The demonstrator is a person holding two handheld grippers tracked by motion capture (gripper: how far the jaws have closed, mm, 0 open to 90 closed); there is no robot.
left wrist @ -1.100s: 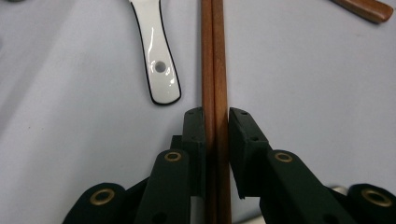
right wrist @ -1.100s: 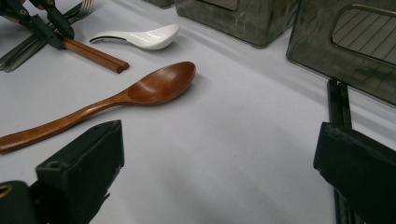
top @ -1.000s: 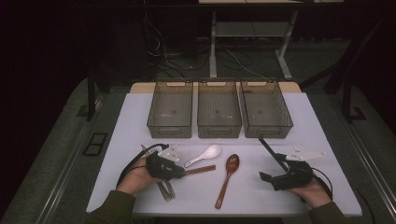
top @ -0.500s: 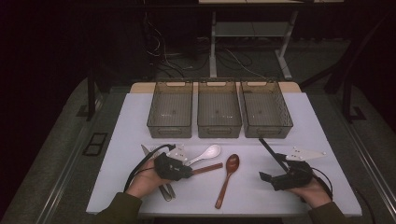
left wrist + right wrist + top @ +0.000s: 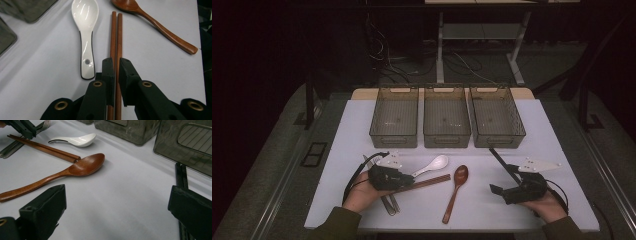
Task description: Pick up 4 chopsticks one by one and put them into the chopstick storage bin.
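A pair of brown chopsticks [image 5: 432,181] [image 5: 115,32] lies on the white table, and my left gripper [image 5: 409,180] [image 5: 116,65] grips its near end. The jaws have just been closing and now press on both sticks from the sides. A white ceramic spoon [image 5: 434,164] [image 5: 85,15] lies just left of the sticks in the left gripper view. A wooden spoon [image 5: 457,185] [image 5: 82,166] rests at the table's middle. My right gripper [image 5: 504,181] [image 5: 116,215] sits low at the right, open wide over bare table. Black chopsticks [image 5: 502,162] [image 5: 181,175] lie by its right jaw.
Three smoky clear bins [image 5: 394,117] [image 5: 446,117] [image 5: 497,117] stand in a row at the back of the table. Metal cutlery with a fork [image 5: 389,204] [image 5: 42,126] lies under the left hand. The table's front edge runs just before both hands.
The left gripper slid a little to the right along the brown chopsticks and its jaws drew in onto them. The right gripper has stayed put.
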